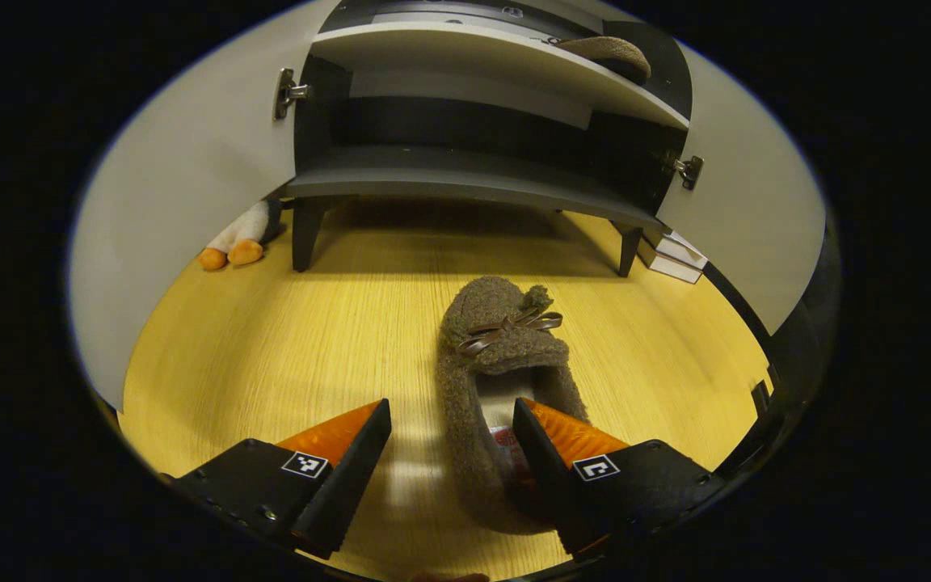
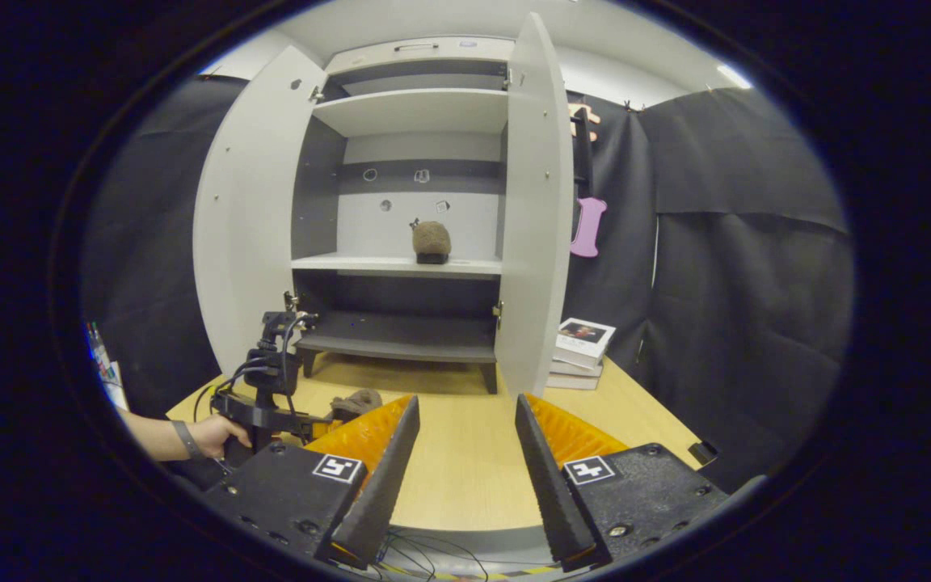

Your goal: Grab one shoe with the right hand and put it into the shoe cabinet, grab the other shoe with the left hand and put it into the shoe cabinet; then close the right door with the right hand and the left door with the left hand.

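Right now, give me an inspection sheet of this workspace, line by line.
Surface: pale wooden tabletop, bare around the shoe.
Job's things: brown fuzzy slipper with bow lies on the tabletop; second brown slipper sits on the middle shelf of the white two-door shoe cabinet, both doors open.
Clutter: stacked books beside the cabinet; plush toy with orange feet.
Grippers: left gripper open, straddling the slipper's heel side wall; right gripper open, empty.
Cables: black leads on the left gripper.
Surroundings: black cloth wall.
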Demonstrator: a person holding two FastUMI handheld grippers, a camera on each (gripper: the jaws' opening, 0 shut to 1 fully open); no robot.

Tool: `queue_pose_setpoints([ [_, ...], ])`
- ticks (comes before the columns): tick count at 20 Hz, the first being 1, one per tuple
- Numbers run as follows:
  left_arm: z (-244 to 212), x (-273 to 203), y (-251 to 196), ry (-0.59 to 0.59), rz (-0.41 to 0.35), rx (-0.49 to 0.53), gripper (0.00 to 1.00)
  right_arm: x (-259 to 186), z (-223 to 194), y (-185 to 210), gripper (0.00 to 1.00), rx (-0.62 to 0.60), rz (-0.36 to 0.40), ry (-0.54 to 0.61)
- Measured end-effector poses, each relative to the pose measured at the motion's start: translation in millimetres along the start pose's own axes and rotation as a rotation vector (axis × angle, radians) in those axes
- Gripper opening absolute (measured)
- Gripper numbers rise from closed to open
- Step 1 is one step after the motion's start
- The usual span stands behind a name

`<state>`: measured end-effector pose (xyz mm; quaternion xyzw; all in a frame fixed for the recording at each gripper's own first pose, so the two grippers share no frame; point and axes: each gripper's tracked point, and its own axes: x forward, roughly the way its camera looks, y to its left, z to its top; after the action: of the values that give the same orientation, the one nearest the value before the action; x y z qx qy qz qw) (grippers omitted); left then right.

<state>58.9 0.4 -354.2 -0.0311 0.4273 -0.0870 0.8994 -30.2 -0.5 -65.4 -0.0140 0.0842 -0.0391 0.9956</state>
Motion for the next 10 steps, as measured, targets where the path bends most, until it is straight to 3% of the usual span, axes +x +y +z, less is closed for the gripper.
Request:
queue_pose_setpoints([
  [5, 2.0, 16.8, 0.4, -0.024, -0.042, -0.111, 0.78, 5.4, -3.5, -7.4, 0.77, -0.007, -0.017, 0.016],
  [6, 2.9, 15.7, -4.0, -0.038, -0.054, -0.116, 0.69, 7.0, -3.7, -6.1, 0.77, -0.006, -0.014, 0.02],
  [7, 5.5, 14.8, -9.0, -0.057, -0.063, -0.115, 0.53, 8.0, -3.9, -4.7, 0.77, -0.005, -0.009, 0.022],
  [9, 6.0, 15.6, -0.1, -0.072, 0.008, -0.072, 0.36, 10.4, -5.0, -2.3, 0.77, -0.011, -0.003, 0.027],
  [10, 7.9, 15.5, -1.6, -0.071, 0.026, -0.06, 0.16, 11.4, -4.9, -0.4, 0.77, -0.011, 0.006, 0.026],
])
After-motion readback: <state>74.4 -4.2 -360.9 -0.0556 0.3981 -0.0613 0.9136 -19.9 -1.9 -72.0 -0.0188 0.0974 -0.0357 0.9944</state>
